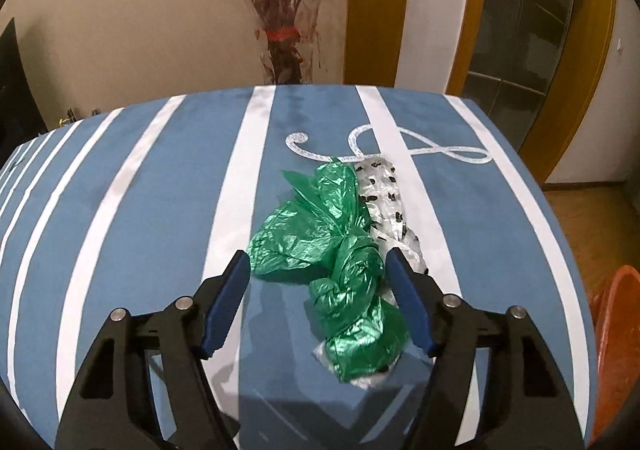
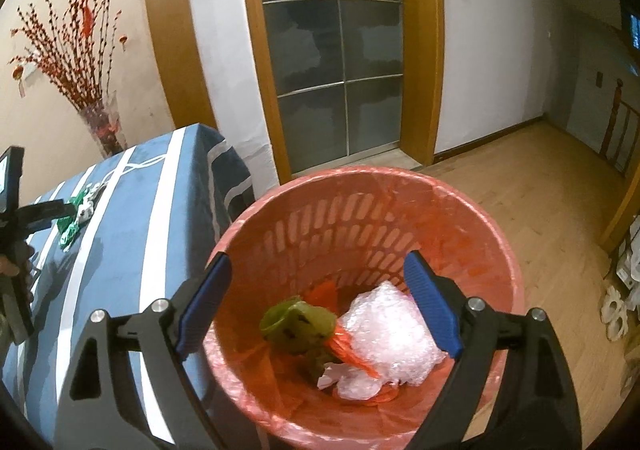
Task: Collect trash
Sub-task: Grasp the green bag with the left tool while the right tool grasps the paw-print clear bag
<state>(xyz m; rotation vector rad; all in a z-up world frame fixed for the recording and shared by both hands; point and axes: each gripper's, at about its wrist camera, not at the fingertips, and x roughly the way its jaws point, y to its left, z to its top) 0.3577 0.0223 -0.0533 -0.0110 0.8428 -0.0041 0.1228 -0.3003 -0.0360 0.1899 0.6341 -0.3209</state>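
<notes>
While the left gripper (image 1: 316,266) is hanging spread around the knotted green plastic bag (image 1: 340,250) near the table's (image 1: 140,190) far edge, the right gripper (image 2: 318,274) is hovering spread, empty, over the orange trash basket (image 2: 492,234).

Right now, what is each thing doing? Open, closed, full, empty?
Left hand-held gripper: open, fingers either side of the green bag, not squeezing.
Right hand-held gripper: open, empty, over the bin.
Green bag: crumpled, knotted, lying on the table.
Clear bag: crumpled, beside the green bag.
Bin: lined, partly filled with trash.
</notes>
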